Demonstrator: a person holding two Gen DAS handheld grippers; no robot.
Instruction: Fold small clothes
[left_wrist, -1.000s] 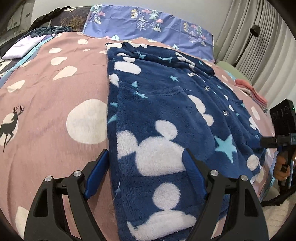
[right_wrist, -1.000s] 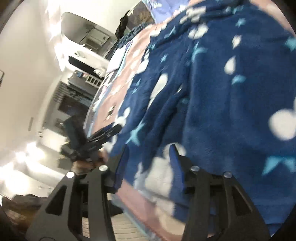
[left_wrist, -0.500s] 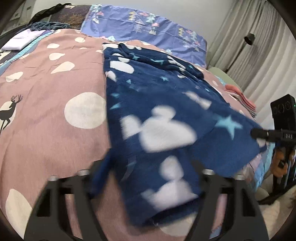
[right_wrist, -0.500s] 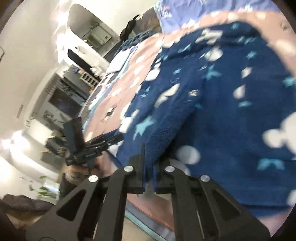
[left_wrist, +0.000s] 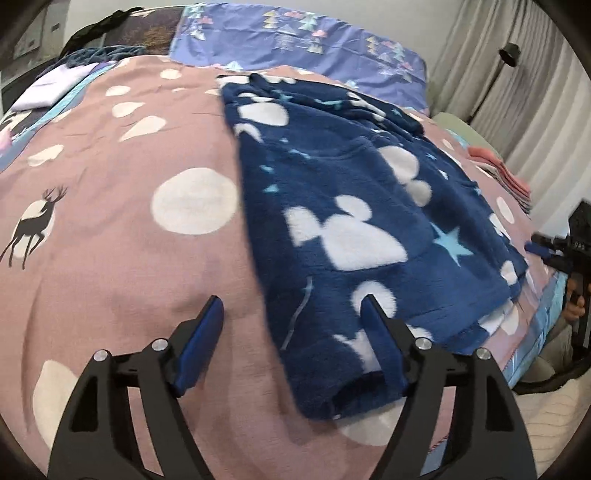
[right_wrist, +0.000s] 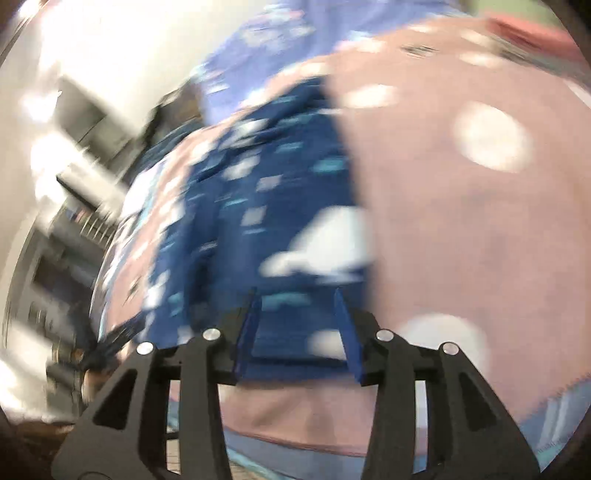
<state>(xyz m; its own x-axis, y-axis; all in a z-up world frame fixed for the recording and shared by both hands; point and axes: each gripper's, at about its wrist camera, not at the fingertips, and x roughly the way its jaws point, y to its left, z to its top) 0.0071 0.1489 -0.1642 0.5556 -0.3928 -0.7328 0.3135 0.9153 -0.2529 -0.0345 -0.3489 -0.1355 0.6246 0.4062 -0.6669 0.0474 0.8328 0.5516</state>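
Observation:
A navy fleece top (left_wrist: 351, 206) with white mouse-head shapes and light blue stars lies folded lengthwise on the pink bedspread (left_wrist: 122, 236). My left gripper (left_wrist: 293, 325) hovers over its near left corner. The jaws are opening, with the right finger above the fleece and the left one above bare bedspread; neither pad presses on cloth. The right wrist view is badly blurred. There my right gripper (right_wrist: 297, 314) is at the near hem of the fleece top (right_wrist: 280, 206). Its jaws are opening and stand apart, gripping nothing. The right gripper (left_wrist: 543, 251) also shows beyond the garment's right edge.
A blue patterned pillow (left_wrist: 303, 40) lies at the head of the bed. Folded pink clothes (left_wrist: 498, 173) are stacked at the right edge, and a white folded item (left_wrist: 51, 88) lies far left. Curtains (left_wrist: 535, 74) hang on the right. A hand (left_wrist: 574, 306) holds the right gripper.
Both grippers shut on the near hem and carried the buttoned half over the other half, then opened. The right gripper has swung to the garment's right side.

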